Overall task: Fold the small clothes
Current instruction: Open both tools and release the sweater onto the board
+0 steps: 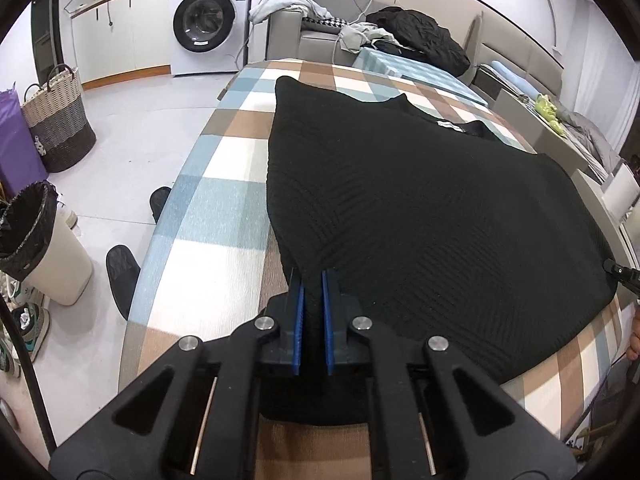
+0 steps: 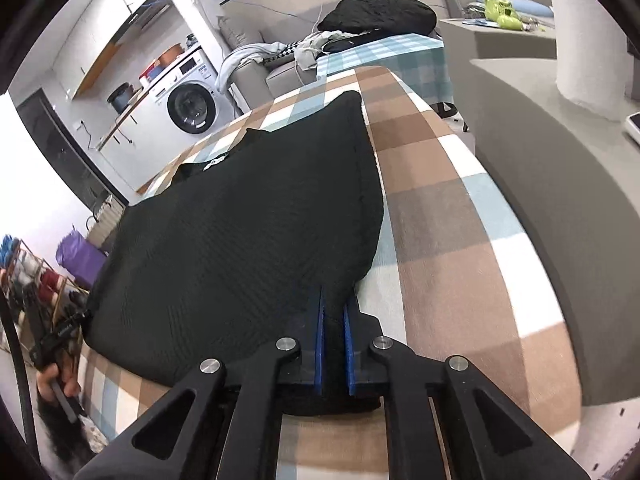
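Observation:
A black knit garment [image 1: 420,208] lies spread on the checked tablecloth [image 1: 224,184]. My left gripper [image 1: 314,280] is shut on the garment's near left corner, with black cloth pinched between its blue pads [image 1: 299,320]. In the right wrist view the same garment [image 2: 240,232] fills the middle. My right gripper [image 2: 334,300] is shut on its near right corner, with cloth between the blue pads [image 2: 349,344]. Both held corners are lifted slightly off the table. A white label [image 1: 450,125] shows at the far neckline.
A washing machine [image 1: 208,20], a woven basket [image 1: 56,120] and a lined bin [image 1: 36,240] stand on the floor to the left. A sofa with a black jacket [image 1: 420,36] lies beyond the table. A grey ledge [image 2: 560,200] runs along the table's right side.

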`<state>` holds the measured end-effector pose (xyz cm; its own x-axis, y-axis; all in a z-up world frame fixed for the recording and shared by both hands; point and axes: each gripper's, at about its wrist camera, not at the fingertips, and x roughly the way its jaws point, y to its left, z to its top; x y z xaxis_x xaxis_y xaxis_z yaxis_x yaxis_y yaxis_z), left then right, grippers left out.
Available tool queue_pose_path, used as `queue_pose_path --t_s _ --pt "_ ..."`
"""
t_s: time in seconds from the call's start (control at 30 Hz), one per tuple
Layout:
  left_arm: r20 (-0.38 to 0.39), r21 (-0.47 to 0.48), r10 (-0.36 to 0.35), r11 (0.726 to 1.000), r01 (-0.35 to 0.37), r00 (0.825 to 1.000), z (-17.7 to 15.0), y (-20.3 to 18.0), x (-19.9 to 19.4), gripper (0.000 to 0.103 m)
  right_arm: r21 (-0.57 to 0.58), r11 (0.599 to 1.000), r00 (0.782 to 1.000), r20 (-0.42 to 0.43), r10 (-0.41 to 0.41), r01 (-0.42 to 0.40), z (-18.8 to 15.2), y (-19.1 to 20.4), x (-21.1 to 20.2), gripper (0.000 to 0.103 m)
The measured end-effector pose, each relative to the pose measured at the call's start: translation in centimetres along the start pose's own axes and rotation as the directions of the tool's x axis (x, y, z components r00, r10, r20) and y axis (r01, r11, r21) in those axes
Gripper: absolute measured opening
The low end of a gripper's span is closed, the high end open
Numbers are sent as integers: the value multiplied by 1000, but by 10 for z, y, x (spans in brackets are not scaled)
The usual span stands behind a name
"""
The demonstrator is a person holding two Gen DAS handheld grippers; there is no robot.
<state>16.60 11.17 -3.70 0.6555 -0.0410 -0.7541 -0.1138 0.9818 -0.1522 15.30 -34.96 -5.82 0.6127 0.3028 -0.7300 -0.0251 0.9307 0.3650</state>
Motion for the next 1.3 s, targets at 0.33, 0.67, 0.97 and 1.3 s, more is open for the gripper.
queue_pose_path --t_s 0.33,0.67,0.97,1.3 --pt "62 -52 2 999 1 998 2 0 -17 72 -30 984 981 83 -173 176 22 13 -10 46" --pt "70 77 -16 997 11 997 9 -30 -20 73 -185 971 986 91 -137 151 22 75 9 81" --pt "40 189 -63 981 55 997 0 -83 -6 83 -249 965 996 4 -89 87 24 97 56 86" --pt "-41 221 -14 975 23 999 -10 -98 25 83 -342 934 991 -41 -129 107 15 97 79 92"
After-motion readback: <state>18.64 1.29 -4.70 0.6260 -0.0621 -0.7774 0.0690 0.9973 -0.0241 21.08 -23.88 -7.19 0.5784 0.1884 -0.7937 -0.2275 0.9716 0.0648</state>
